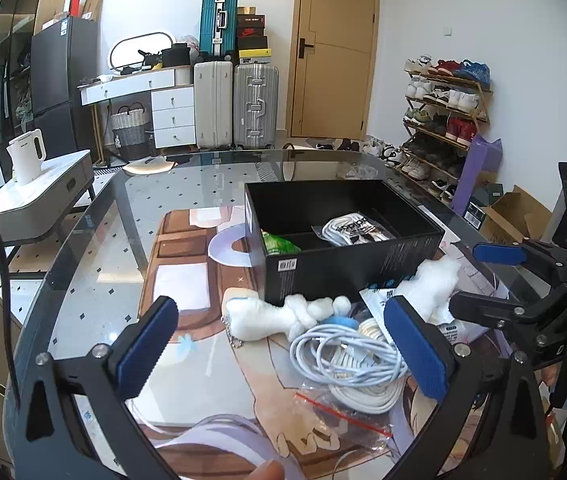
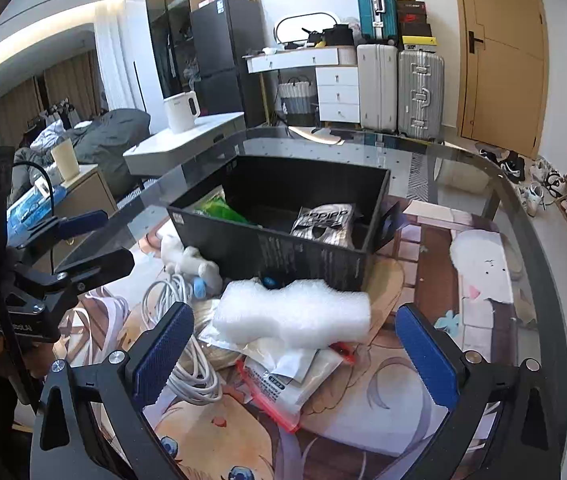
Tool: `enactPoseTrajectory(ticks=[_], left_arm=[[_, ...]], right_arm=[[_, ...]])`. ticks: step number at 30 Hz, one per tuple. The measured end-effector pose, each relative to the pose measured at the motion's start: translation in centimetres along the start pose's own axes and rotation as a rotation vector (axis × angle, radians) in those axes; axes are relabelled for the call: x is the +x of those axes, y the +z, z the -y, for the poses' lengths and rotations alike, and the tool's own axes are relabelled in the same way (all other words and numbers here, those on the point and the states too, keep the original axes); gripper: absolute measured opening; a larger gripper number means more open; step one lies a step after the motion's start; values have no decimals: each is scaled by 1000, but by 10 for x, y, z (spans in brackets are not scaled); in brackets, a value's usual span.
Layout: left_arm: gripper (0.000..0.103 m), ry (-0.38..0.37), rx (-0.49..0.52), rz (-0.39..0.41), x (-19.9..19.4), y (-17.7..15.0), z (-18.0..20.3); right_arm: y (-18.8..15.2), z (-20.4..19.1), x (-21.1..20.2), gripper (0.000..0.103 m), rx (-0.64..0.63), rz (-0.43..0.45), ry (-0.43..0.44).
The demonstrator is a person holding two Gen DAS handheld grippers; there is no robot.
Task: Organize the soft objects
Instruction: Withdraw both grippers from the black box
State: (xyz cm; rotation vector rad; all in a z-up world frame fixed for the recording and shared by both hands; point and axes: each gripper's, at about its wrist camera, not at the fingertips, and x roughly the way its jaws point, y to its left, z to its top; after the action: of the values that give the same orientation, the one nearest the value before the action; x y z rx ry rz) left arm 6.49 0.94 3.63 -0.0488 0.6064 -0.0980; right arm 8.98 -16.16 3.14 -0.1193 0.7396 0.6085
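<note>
A black box [image 1: 347,268] [image 2: 315,256] stands mid-table, holding a green packet [image 1: 279,242] [image 2: 219,206] and a black-and-white bag [image 1: 353,230] [image 2: 325,220]. In front lie a white plush toy [image 1: 283,316] [image 2: 187,260], a coiled white cable [image 1: 347,356] [image 2: 179,336], white bubble wrap [image 2: 291,314] [image 1: 431,284] and zip bags [image 2: 287,376]. My left gripper [image 1: 283,354] is open above the plush and cable. My right gripper [image 2: 293,354] is open around the bubble wrap and bags, holding nothing.
The glass table [image 1: 123,216] carries a printed mat [image 2: 479,300]. A side table with a white kettle [image 1: 27,156] stands left. Suitcases [image 1: 235,104], a drawer desk and a shoe rack [image 1: 443,120] line the far wall. A cardboard box [image 1: 511,216] sits right.
</note>
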Motion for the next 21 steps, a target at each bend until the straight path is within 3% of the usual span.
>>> enactPoseTrajectory(ticks=[21], left_arm=[[103, -4, 5, -40, 7, -17, -2]], right_arm=[[-6, -6, 40, 102, -12, -60, -48]])
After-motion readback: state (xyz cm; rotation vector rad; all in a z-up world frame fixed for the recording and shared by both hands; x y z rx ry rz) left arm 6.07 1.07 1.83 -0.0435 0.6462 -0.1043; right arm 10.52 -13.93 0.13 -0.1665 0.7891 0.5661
